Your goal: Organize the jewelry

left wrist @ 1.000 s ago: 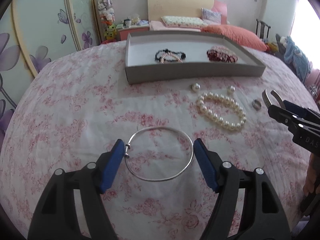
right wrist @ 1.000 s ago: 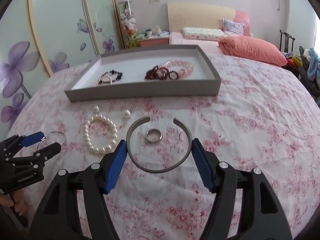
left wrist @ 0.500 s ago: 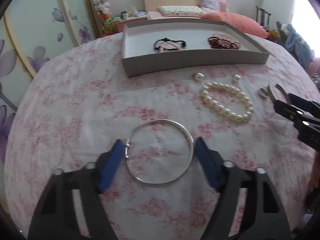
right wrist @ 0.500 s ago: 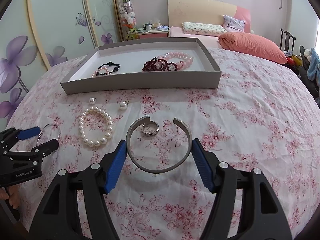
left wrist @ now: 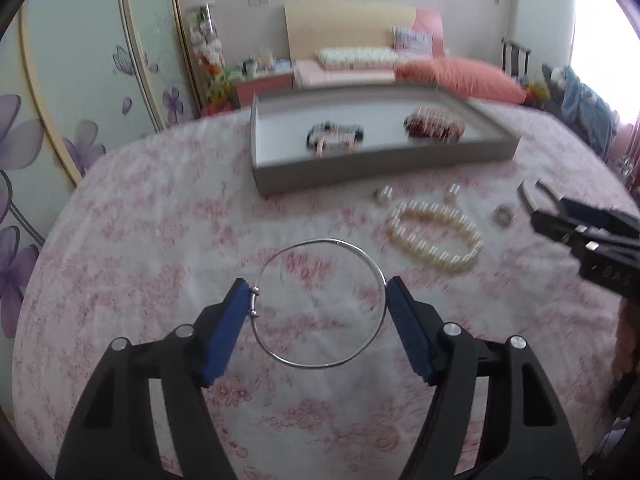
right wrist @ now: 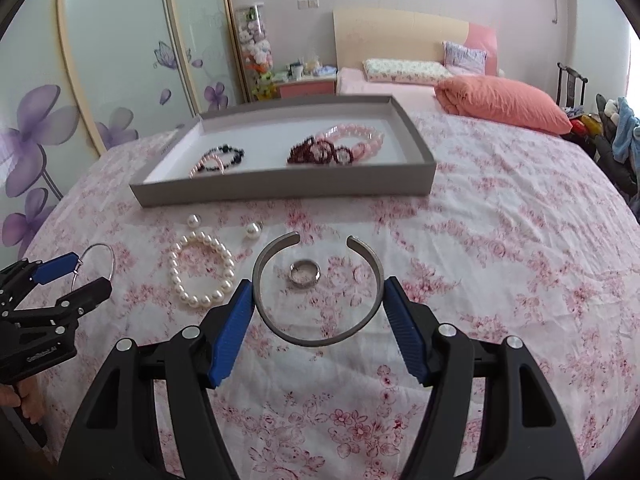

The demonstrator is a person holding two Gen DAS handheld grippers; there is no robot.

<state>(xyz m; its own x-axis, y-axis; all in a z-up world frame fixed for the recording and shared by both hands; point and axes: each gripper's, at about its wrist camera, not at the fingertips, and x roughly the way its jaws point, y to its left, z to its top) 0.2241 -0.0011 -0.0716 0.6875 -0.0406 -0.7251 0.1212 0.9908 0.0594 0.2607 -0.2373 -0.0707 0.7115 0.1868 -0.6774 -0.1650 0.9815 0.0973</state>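
Your left gripper (left wrist: pixel 318 300) holds the thin bangle (left wrist: pixel 320 304) across its width, both blue pads pressing its rim, with the small clasp against the left pad. Your right gripper (right wrist: pixel 318 308) clamps the open cuff (right wrist: pixel 316 288) the same way, its gap facing away from you. Both rings look lifted just clear of the bed (right wrist: pixel 500 280).

Carry them level and slowly; these are thin hoops pinched at two points, so any twist of the wrist could let one swing or slip out. Don't squeeze harder on the bangle, since it probably flexes.

Just beyond the cuff a ring (right wrist: pixel 305 273) lies on the bed, and between your two grippers lies the pearl bracelet (right wrist: pixel 202 270) with two loose pearls past it. Farther ahead sits the tray (right wrist: pixel 280 190), already holding beaded bracelets. Clear its near wall before lowering, aim for a bare patch of floor, and release only once each ring rests flat.
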